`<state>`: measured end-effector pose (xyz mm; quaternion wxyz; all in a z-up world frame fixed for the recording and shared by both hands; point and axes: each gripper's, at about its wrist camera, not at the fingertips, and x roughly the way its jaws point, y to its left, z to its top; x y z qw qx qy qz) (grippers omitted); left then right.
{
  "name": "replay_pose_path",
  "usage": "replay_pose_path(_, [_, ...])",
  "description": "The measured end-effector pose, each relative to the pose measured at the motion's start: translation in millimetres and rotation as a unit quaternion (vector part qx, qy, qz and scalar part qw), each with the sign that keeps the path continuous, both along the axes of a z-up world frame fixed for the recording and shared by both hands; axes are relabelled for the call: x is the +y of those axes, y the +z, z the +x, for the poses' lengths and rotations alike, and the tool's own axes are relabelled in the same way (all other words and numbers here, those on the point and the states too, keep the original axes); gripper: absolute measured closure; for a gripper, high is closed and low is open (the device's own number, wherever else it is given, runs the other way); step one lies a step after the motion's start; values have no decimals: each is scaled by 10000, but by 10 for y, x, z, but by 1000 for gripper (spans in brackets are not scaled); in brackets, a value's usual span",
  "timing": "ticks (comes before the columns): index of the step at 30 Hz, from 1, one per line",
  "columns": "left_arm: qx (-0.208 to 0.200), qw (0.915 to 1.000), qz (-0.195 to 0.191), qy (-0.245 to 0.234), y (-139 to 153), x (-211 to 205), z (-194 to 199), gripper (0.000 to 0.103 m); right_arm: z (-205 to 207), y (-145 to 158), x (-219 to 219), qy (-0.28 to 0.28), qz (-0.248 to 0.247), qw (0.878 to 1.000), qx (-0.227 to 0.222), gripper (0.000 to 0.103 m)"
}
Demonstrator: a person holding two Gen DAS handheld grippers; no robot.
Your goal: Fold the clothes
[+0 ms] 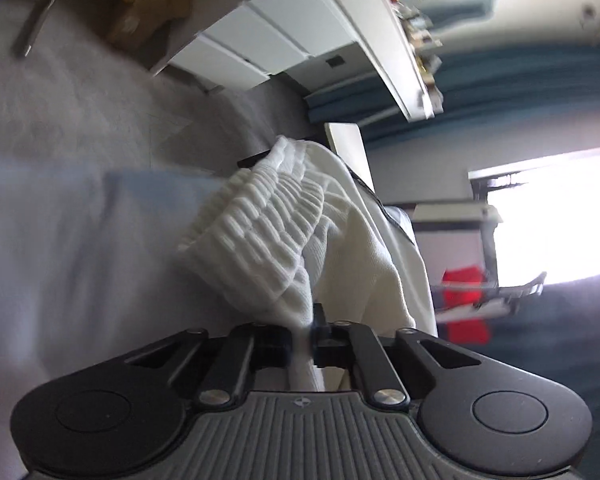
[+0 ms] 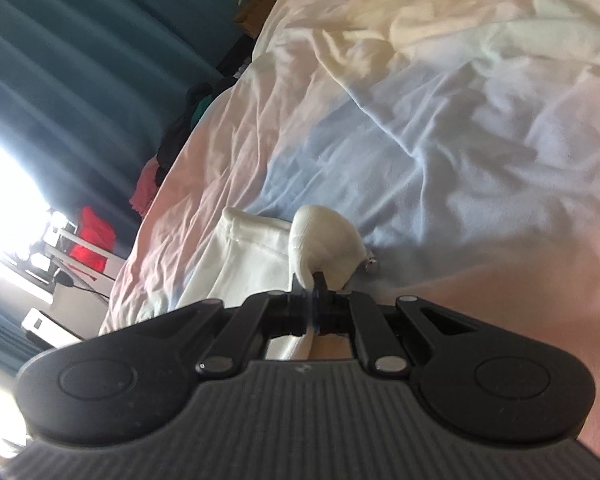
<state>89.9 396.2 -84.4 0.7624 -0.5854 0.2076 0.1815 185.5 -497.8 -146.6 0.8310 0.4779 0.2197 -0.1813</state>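
both hand-held grippers, left (image 1: 314,326) and right (image 2: 316,286), pinch the white garment (image 1: 300,240) over the bedsheet (image 2: 440,140).

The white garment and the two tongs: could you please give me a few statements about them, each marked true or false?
1. The left tongs are shut on the white garment. True.
2. The right tongs are wide open and hold nothing. False: they are shut on white cloth.
3. The bedsheet is wrinkled, in pale pink, blue and yellow. True.
4. The curtain is bright yellow. False: it is teal.
5. In the left wrist view the garment's ribbed hem lies flat and folded. False: it hangs bunched from the tongs.
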Motion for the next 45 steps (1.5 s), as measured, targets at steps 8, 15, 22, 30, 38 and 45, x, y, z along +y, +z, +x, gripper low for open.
replay_pose_path(8, [129, 9986, 320, -407, 870, 440, -382, 100, -305, 295, -53, -295, -415, 9987, -95, 98])
replay_pose_path(15, [1255, 9799, 1242, -930, 851, 452, -618, 100, -667, 476, 101, -436, -878, 9944, 405, 98])
replay_pose_path(22, [1840, 9398, 2464, -1489, 779, 165, -522, 88, -616, 363, 160, -5, -882, 9861, 1406, 95])
replay_pose_path(30, [1764, 8871, 3898, -1735, 1083, -548, -478, 19, -589, 646, 483, 128, -2078, 9694, 1304, 41])
replay_pose_path(38, [806, 8644, 4493, -2108, 1250, -1629, -330, 15, -459, 879, 862, 707, -2974, 9503, 582, 22])
replay_pose_path(45, [-197, 8553, 4589, -2397, 1318, -2693, -57, 15, -458, 1089, 1573, 1958, -3299, 9229, -322, 22])
